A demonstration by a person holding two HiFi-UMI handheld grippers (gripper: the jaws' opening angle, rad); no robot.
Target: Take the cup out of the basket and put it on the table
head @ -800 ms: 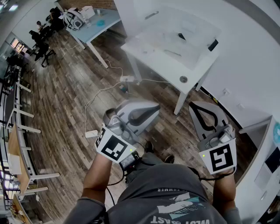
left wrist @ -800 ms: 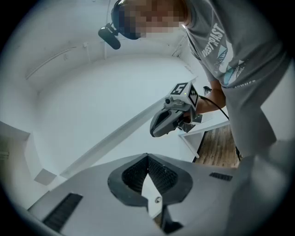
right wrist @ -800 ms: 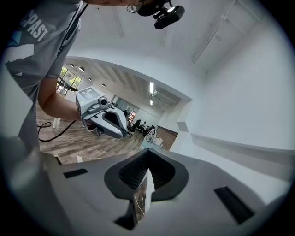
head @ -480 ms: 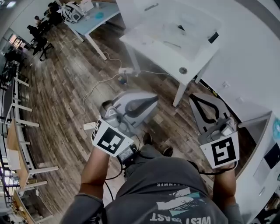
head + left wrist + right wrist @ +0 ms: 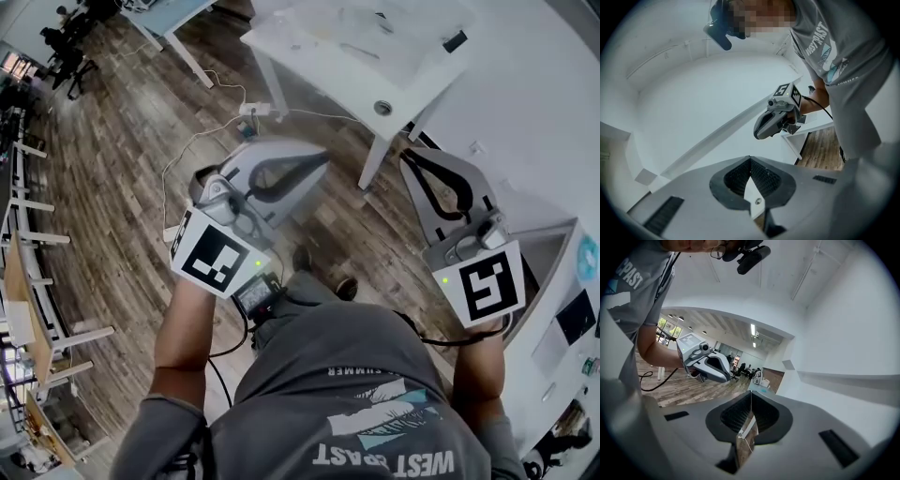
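Observation:
No cup or basket shows in any view. In the head view both grippers are held in front of the person's torso, above the wooden floor. My left gripper (image 5: 319, 161) points toward the white table (image 5: 309, 56), its jaws closed with nothing between them. My right gripper (image 5: 411, 156) is also shut and empty, pointing toward the table's near right corner. In the left gripper view the left gripper (image 5: 750, 158) faces a white wall, with the right gripper (image 5: 776, 121) ahead. In the right gripper view the right gripper (image 5: 751, 393) looks across the room past the left gripper (image 5: 710, 365).
A power strip (image 5: 253, 109) and white cables lie on the floor beside the table leg (image 5: 373, 159). A small black object (image 5: 456, 41) lies on the table. A white cabinet (image 5: 553, 281) stands at the right. Desks and seated people (image 5: 56, 42) are far left.
The head view has tipped, so the table has slid toward the top edge. Both grippers sit slightly higher and larger in the picture. Their jaws stay shut.

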